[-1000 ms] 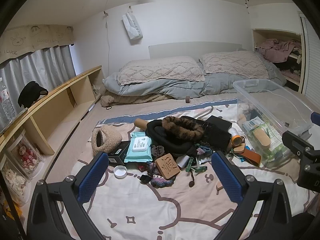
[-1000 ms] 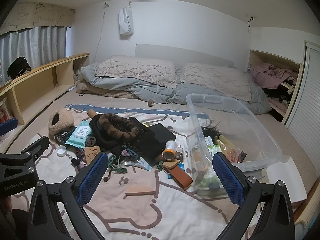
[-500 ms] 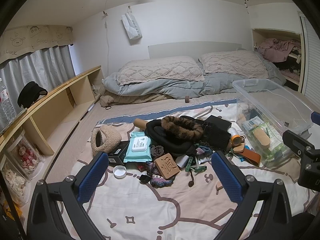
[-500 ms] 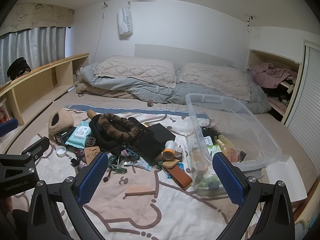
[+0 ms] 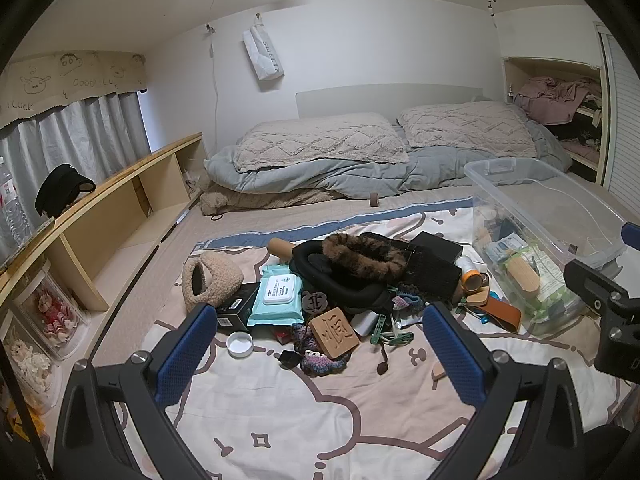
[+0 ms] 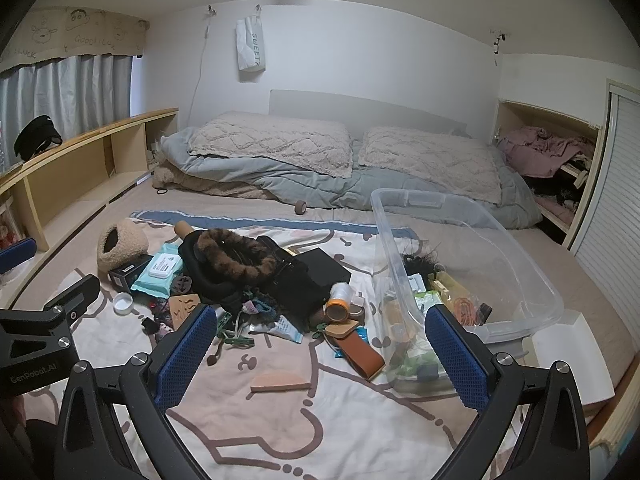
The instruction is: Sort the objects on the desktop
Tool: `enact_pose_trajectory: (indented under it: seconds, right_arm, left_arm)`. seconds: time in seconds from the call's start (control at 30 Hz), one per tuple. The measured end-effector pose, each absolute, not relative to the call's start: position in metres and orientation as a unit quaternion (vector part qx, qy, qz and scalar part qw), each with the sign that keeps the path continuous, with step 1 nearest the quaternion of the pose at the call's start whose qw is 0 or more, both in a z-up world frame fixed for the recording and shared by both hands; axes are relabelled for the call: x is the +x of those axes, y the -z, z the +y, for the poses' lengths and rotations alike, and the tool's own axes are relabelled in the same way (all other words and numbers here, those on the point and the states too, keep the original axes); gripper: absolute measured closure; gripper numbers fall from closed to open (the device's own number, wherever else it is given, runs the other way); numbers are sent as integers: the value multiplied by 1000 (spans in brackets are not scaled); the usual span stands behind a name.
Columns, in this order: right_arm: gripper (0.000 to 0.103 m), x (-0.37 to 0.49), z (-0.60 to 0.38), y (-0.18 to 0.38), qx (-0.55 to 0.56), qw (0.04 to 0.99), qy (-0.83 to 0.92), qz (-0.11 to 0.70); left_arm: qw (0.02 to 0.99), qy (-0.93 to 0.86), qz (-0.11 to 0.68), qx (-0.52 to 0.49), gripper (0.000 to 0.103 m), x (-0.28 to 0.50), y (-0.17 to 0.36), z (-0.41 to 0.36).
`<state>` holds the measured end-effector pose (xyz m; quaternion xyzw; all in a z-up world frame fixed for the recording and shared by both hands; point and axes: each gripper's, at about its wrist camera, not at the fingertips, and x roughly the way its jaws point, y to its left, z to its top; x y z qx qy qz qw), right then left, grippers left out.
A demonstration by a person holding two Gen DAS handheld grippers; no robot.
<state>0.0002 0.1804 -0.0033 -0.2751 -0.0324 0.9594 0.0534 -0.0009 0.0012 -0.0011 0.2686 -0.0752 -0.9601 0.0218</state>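
Hardly moved over the last second: kept the left hand-held gripper (image 5: 316, 320) hovering above the bedspread (image 5: 280, 420) short of the pile, fingers spread wide and holding nothing. Saw the same clutter in the same places as a second before. Judged from that that sorting had paused, or that the next pick was being chosen; nothing new reached the bin.

Counted, left to right, in the left wrist view: one fluffy slipper (image 5: 212, 282); one black box (image 5: 236, 308) touching it; one white lid (image 5: 240, 344) lying alone nearer the camera; one pack of wipes (image 5: 280, 294); one carved wooden block (image 5: 334, 332); one fur-trimmed black garment (image 5: 360, 264) heaped in the middle; a tangle of green pegs (image 5: 390, 334), too bunched to number; one orange-capped roll (image 5: 470, 278); one brown strap (image 5: 502, 312); one clear bin (image 5: 540, 200) far right, already partly filled. Counted two pillows (image 5: 320, 140) behind.

Kept the right hand-held gripper (image 6: 320, 316) just as wide open and empty, aimed between pile and bin, with one flat wooden piece (image 6: 280, 382) lying loose closest to it.
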Motion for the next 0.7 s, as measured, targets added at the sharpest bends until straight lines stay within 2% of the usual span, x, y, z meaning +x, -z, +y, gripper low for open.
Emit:
enact_pose_trajectory:
  seconds: [0.7]
  right_arm:
    - [0,3,179,2,-267,52,-962,-28]
  left_arm:
    - [18,961,-73,265,0,0,-2,5]
